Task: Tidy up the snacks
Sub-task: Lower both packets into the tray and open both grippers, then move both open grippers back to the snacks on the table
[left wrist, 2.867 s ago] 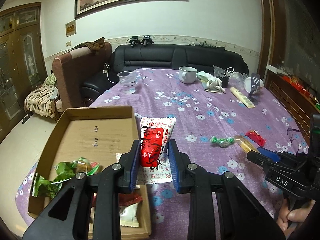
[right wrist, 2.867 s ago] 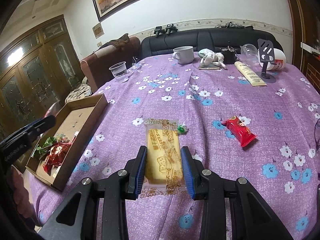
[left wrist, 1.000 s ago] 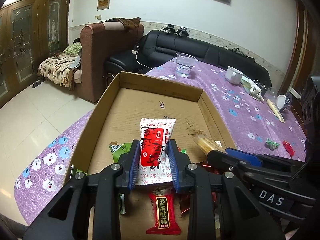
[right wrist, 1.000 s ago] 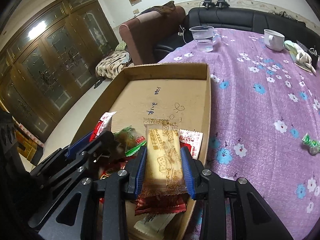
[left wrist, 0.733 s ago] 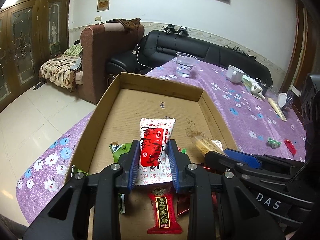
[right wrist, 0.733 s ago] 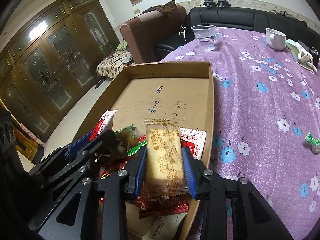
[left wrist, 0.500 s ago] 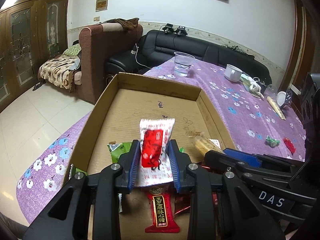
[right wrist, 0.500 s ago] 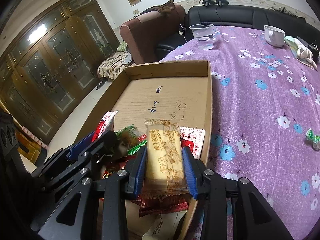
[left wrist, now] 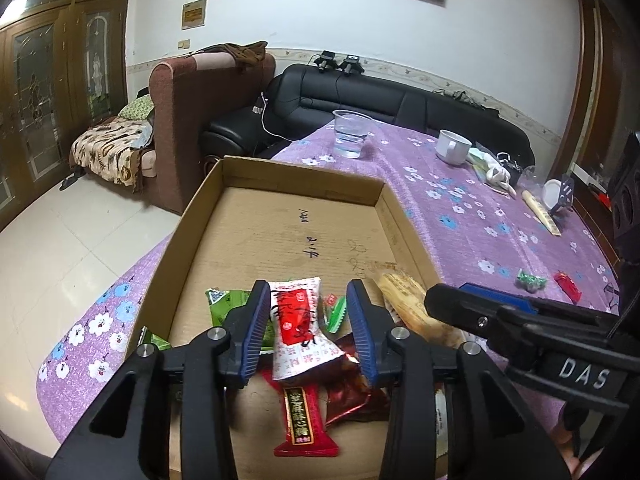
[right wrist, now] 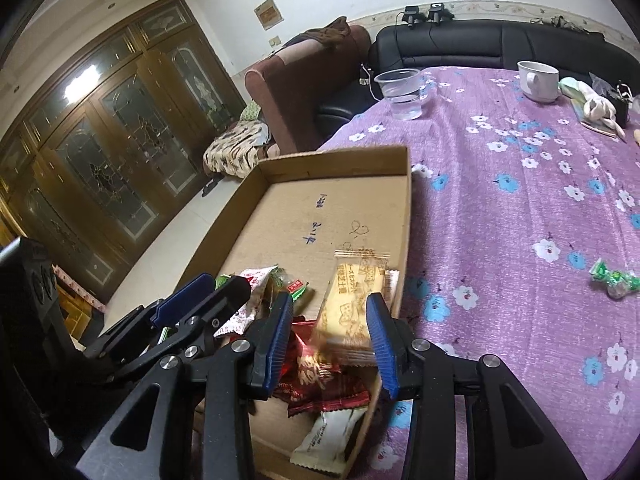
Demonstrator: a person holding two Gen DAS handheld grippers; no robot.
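left gripper (left wrist: 307,322): fingers have just been opening and stand apart over the near end of the cardboard box (left wrist: 280,176). the red and white snack packet (left wrist: 299,328) lies loose between them, tilted, its long axis running away from the camera, no pad seen pressing it.

right gripper (right wrist: 330,338): fingers likewise just opening, spread over the box's near right corner. the yellow biscuit packet (right wrist: 352,304) sits between them, slanted, long axis pointing toward the far box wall, lower end blurred; released, in the inspector's judgement.

both packets appear light, thin and crinkly, with slick film. contents probably brittle. best hold is judged to be across the short width at mid-length, with gentle pressure.

beneath them, other wrapped snacks are piled in the box's near half; the far half is bare cardboard.

farther out on the purple tabletop (right wrist: 520,208), a green candy (right wrist: 614,280) and a small red packet (left wrist: 567,286) remain outside the box, well apart from both grippers.
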